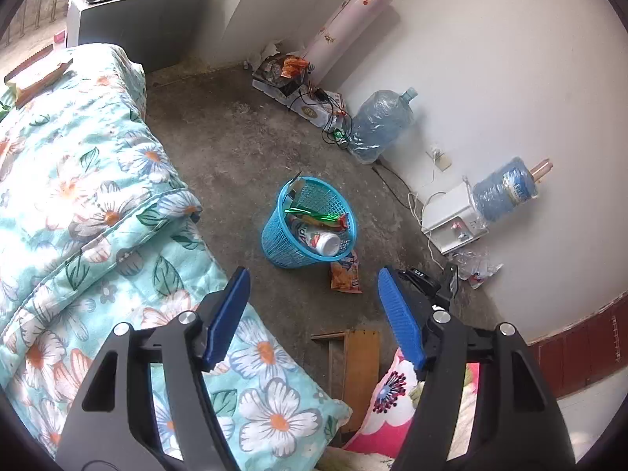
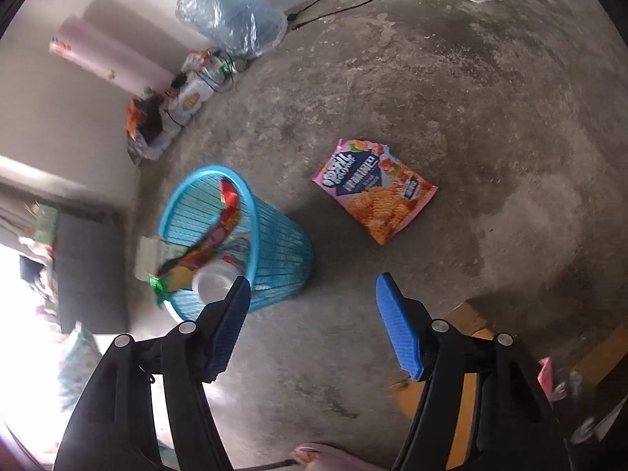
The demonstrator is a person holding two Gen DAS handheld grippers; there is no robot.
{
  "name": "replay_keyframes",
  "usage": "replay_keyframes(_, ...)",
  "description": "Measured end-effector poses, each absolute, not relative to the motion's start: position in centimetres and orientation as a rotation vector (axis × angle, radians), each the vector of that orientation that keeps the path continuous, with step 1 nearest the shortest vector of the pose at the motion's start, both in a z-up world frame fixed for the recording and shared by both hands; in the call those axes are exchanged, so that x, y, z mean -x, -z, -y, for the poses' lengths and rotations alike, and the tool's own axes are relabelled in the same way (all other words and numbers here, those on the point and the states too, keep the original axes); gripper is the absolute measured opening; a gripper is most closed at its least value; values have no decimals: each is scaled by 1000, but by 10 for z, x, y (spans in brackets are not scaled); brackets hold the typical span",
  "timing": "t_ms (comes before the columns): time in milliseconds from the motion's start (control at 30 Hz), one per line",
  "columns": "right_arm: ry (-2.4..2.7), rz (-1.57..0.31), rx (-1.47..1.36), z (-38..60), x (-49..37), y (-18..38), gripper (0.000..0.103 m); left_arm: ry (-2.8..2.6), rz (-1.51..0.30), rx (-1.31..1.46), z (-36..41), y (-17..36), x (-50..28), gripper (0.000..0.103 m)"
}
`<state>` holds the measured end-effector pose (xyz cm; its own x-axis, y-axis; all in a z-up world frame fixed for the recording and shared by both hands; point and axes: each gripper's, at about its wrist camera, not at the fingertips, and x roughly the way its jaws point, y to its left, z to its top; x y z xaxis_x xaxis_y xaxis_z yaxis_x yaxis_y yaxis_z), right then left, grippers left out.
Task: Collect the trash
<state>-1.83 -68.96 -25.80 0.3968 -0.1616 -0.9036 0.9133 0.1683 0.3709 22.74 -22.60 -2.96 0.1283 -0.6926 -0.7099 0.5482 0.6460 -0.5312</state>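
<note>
A blue plastic basket (image 1: 310, 227) stands on the concrete floor, holding wrappers and a white-capped bottle (image 1: 327, 244). An orange snack bag (image 1: 345, 272) lies flat on the floor just beside it. My left gripper (image 1: 314, 294) hangs high above the bed's edge, open, nothing between its blue pads. In the right wrist view the basket (image 2: 235, 235) is at the left and the pink-orange snack bag (image 2: 375, 190) lies ahead on bare floor. My right gripper (image 2: 312, 302) is above the floor, open and empty, with the bag well beyond its fingertips.
A bed with a floral quilt (image 1: 90, 204) fills the left. Water jugs (image 1: 378, 125), a white dispenser (image 1: 455, 219), cables and boxes (image 1: 302, 98) line the wall. A wooden stool (image 1: 353, 369) and a pink pillow (image 1: 388, 404) sit below the left gripper. A crumpled plastic bag (image 1: 477, 267) lies by the wall.
</note>
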Motion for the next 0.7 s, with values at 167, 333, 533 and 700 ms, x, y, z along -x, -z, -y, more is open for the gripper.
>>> replay_keyframes(167, 850, -1182, -877, 709, -26, 309, 66, 882, -1124, 133, 224, 38, -238, 66)
replay_keyframes(333, 799, -1370, -560, 713, -65, 378, 66, 837, -1149, 174, 213, 46, -265, 66)
replay_keyframes(533, 799, -1492, -530, 735, -91, 467, 66, 759, -1158, 202, 197, 49, -290, 66)
replay_keyframes(700, 846, -1551, -531, 757, -107, 513, 66, 710, -1185, 227, 186, 56, -304, 66)
